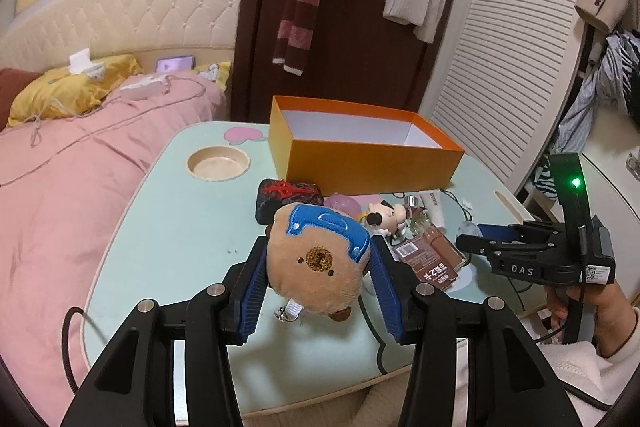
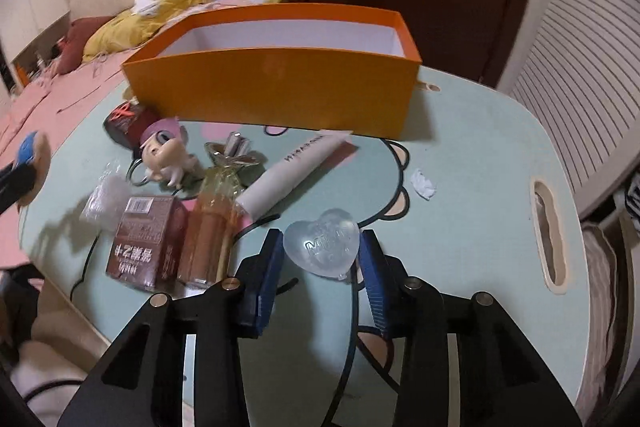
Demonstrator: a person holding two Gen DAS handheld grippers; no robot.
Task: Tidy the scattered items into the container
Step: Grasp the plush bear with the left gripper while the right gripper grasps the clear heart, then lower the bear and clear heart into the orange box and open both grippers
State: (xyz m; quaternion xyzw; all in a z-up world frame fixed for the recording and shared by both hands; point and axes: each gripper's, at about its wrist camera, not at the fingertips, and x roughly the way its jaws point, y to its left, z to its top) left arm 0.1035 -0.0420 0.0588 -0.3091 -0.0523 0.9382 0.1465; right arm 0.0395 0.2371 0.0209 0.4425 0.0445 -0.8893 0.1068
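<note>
A brown plush bear head with a blue patch [image 1: 318, 259] hangs above the table, and my left gripper [image 1: 318, 265] is shut on it. A clear heart-shaped piece [image 2: 322, 245] sits between the blue pads of my right gripper [image 2: 320, 251], which is shut on it. The open orange box [image 1: 360, 147] [image 2: 280, 75] stands at the far side of the table with a bare white inside. Loose items lie before it: a brown carton [image 2: 144, 239], an amber bottle [image 2: 212, 227], a white tube [image 2: 296, 173], a small figurine [image 2: 164, 151] and a dark pouch [image 1: 288, 199].
The mint table [image 1: 180, 227] has a round cup recess [image 1: 218, 163] at the left and a handle slot [image 2: 548, 231] at the right. A pink bed [image 1: 60, 187] borders the left side. A person's hand [image 1: 576, 303] holds the right gripper. A white scrap [image 2: 422, 183] lies near the tube.
</note>
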